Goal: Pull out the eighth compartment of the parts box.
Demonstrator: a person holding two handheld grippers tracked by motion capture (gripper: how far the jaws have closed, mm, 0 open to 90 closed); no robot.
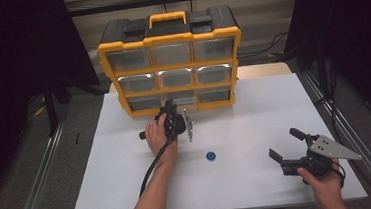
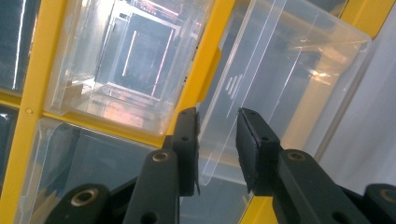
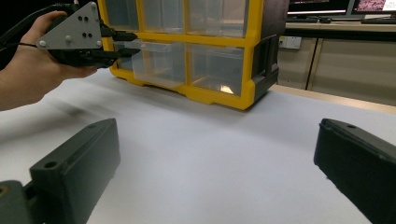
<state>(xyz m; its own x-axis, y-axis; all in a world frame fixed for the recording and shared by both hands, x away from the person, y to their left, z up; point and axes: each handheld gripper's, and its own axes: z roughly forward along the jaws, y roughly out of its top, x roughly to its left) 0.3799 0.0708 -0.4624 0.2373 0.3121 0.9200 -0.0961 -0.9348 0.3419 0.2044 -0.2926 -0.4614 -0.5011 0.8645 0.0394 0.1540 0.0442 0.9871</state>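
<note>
White tabletop (image 1: pixel 254 114), yellow-framed drawer organizer (image 1: pixel 169 37) at its back edge. Left gripper (image 2: pixel 217 140) at the organizer's bottom row, jaws narrowed on the pulled-out clear drawer's (image 2: pixel 280 88) front lip, apparently to slide it; actual pad contact hard to judge. Right gripper (image 1: pixel 288 144) well off, wide open, empty. Blue disc (image 1: pixel 210 156) lies in front of the organizer. Drawer contents unreadable through glare.

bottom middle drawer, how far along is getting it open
Done: the drawer already sticks partly out of the yellow organizer. In hand: the left gripper straddles its clear front wall, one jaw touching it, the grip not clearly tight. Left: the blue disc lies on the table, the open right gripper nearby, holding nothing.
</note>
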